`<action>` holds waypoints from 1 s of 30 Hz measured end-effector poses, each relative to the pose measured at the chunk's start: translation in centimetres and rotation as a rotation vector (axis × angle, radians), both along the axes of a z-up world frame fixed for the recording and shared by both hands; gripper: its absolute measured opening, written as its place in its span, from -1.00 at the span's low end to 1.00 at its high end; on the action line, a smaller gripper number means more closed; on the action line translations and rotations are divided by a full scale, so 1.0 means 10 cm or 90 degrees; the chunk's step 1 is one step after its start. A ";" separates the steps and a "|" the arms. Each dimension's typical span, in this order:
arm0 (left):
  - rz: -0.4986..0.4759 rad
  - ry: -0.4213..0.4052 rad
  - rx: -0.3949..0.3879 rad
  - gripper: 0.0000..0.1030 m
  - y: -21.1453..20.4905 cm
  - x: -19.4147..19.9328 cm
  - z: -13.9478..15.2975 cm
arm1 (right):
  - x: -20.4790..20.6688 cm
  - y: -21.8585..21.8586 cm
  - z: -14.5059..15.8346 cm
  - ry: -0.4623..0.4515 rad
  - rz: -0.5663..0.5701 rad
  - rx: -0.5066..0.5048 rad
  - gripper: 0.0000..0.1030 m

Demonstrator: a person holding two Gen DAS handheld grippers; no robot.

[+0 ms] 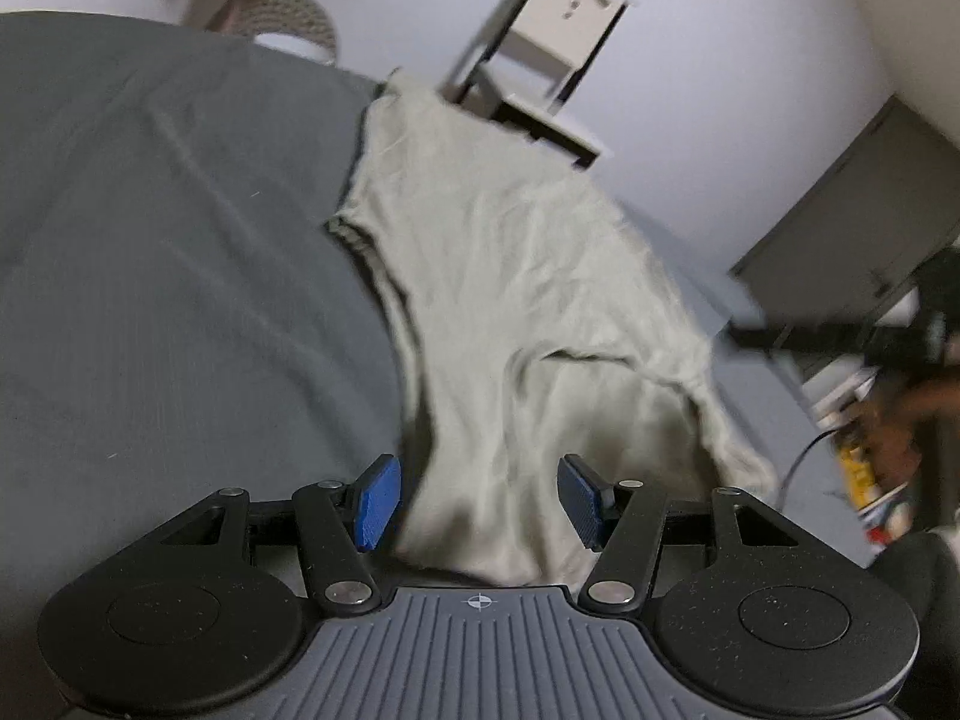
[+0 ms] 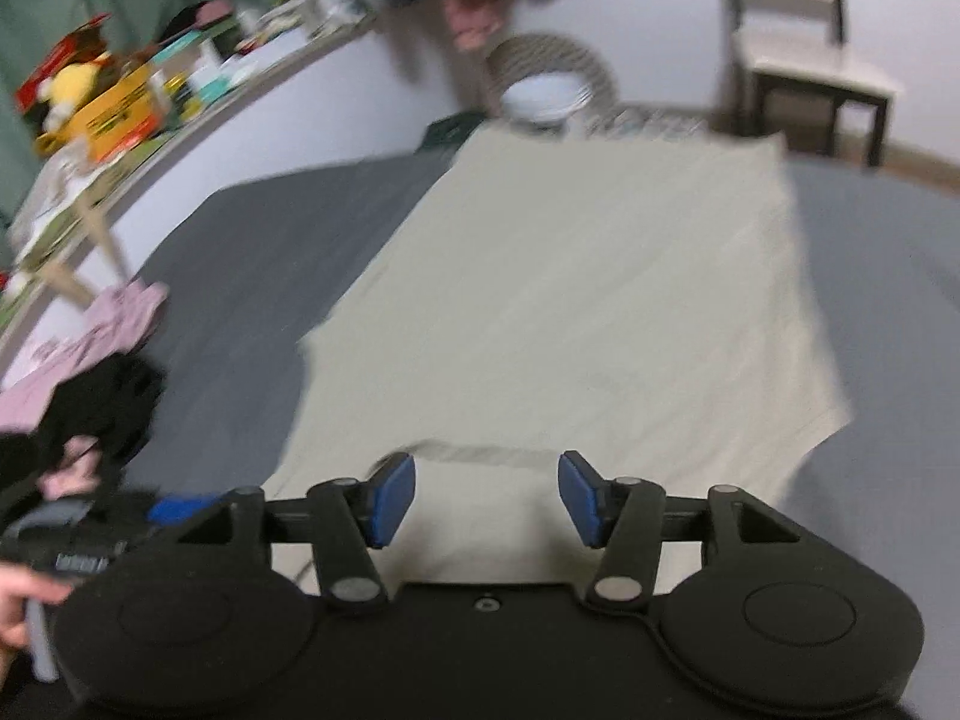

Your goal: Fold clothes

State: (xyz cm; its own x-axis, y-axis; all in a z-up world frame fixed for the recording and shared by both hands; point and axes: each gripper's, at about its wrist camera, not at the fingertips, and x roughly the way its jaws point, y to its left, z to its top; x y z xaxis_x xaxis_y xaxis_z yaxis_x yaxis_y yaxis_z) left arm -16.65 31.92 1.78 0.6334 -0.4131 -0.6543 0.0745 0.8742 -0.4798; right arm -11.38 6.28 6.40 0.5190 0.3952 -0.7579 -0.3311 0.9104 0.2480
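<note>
Shirt (image 1: 528, 312), pale and beige, lies on a grey bed sheet (image 1: 150, 240). From the left wrist, the left gripper (image 1: 477, 501) has its two blue fingers (image 1: 378, 498) spread wide apart with nothing between them. The near edge of the shirt sits right under the gap between the fingers and runs away past the tips. Part of it is bunched and folded over just beyond the right finger. Farther off stands a small pale side table (image 1: 564, 42).

From the right wrist, the right gripper (image 2: 486, 501) also has its fingers (image 2: 393, 501) spread wide, holding nothing. The shirt (image 2: 570, 288) starts under the fingers and spreads out flat ahead of them. Left of the fingers lie a black cloth (image 2: 102, 408) and a pink cloth (image 2: 102, 330). Far ahead is a white bowl (image 2: 543, 96)
</note>
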 end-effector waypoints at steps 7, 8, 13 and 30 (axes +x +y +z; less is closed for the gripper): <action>-0.014 0.027 0.036 0.14 -0.08 -0.01 -0.12 | 0.67 -0.54 0.38 -0.088 -0.143 -0.062 0.50; -0.016 0.026 0.038 0.14 -0.09 -0.02 -0.12 | 0.79 -0.59 0.39 -0.082 -0.159 -0.059 0.49; -0.021 0.023 0.058 0.14 -0.15 -0.03 -0.11 | 1.28 -0.31 0.39 -0.023 -0.104 0.007 0.19; -0.032 0.007 0.024 0.14 -0.09 0.01 -0.17 | 2.59 1.44 0.62 0.020 -0.026 -0.128 0.24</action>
State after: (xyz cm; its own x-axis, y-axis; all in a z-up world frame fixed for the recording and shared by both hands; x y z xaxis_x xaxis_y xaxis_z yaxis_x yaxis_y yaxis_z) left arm -16.52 30.99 0.08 0.6047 -0.4196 -0.6769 0.1141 0.8868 -0.4478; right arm 14.55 20.65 12.55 0.5064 0.2129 -0.8356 -0.2874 0.9553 0.0692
